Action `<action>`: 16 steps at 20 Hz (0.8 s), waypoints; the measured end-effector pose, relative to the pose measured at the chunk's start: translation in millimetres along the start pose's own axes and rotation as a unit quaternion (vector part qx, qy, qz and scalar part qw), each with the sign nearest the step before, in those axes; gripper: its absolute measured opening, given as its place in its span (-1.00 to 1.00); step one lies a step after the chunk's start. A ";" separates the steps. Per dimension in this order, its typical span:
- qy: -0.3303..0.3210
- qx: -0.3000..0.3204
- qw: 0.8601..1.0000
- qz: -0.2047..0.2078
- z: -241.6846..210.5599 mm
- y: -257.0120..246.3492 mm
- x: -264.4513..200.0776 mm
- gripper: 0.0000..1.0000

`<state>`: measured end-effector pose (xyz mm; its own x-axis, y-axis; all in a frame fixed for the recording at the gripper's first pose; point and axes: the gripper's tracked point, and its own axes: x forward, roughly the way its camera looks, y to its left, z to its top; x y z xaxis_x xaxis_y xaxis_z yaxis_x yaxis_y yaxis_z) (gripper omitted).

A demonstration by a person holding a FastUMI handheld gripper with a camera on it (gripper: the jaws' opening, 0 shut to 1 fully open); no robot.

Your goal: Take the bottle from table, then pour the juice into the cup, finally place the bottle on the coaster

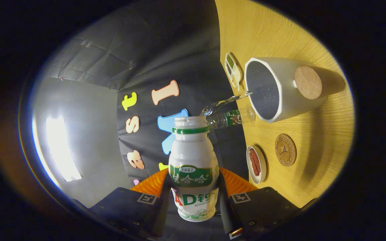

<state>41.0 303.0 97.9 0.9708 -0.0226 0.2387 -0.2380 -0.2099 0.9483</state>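
The table (313, 140) stands tipped nearly on edge in the gripper view, which suggests the gripper (194, 197) is rolled over for pouring. On it sits one cup (290, 90), wide and pale with a round wooden disc on its side, its dark mouth facing the bottle (193, 167). The bottle is off the table and clamped between the two fingers, both pressing its labelled body, with its open neck pointing ahead of them. A clear stream (228, 99) arcs from near that neck into the cup's rim, so the take looks done and the pour is in hand (how much has gone in cannot be told). Left to do, by this reading: finish the pour, right the bottle, and set it on the one round coaster (285, 150), which lies bare just below the cup. There are two small dishes, one (256, 164) beside the coaster holding something red, one (232, 69) beyond the cup with green contents. A second, smaller clear bottle (235, 117) lies by the cup's mouth.
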 end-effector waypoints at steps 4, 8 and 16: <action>-0.002 0.008 1.000 0.004 -0.1 1.4 0.2 0.30; -0.001 0.012 1.000 0.006 -1.5 2.0 0.8 0.31; -0.003 0.022 1.000 0.008 -3.2 3.2 1.3 0.30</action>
<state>41.4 305.3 102.0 0.9670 -0.0329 0.2528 -0.2528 -0.2526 0.9340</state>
